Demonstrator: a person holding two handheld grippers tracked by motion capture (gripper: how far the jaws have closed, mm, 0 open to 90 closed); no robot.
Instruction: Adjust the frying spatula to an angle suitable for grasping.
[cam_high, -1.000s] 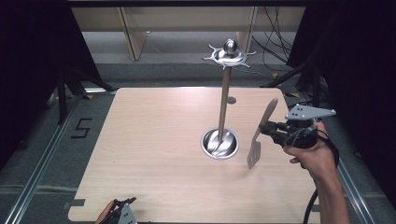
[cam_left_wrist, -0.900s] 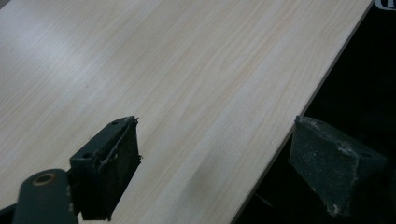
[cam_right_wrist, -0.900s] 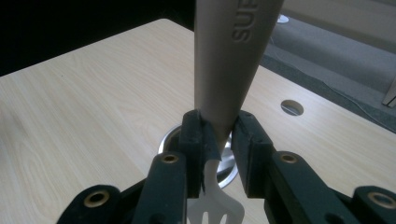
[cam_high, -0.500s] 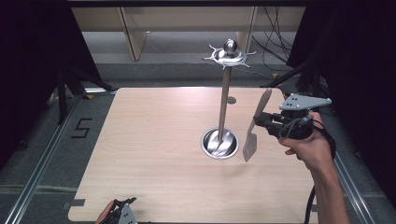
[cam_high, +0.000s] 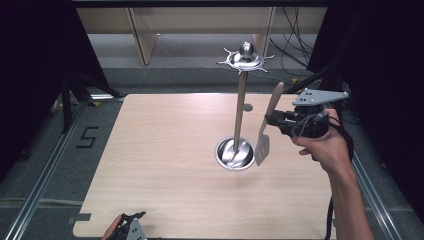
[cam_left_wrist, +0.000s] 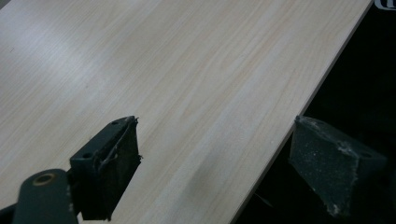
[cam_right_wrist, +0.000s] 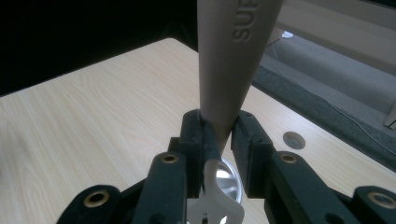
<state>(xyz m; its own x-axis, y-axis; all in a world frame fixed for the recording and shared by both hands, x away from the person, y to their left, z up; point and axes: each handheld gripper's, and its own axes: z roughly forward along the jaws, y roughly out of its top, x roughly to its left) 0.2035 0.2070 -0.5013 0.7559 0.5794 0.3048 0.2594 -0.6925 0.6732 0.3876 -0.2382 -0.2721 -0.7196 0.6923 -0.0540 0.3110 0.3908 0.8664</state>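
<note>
A beige spatula (cam_high: 266, 123), blade down and handle tilted up, is clamped between the jaws of the right gripper (cam_high: 272, 120) just beside a steel utensil stand (cam_high: 240, 107) on a pale wood-grain worktop (cam_high: 165, 150). The left gripper (cam_left_wrist: 210, 163) sits at the worktop's near edge, jaws apart. Black curtains (cam_high: 30, 75) flank the grey floor (cam_high: 45, 150) around the worktop.
</note>
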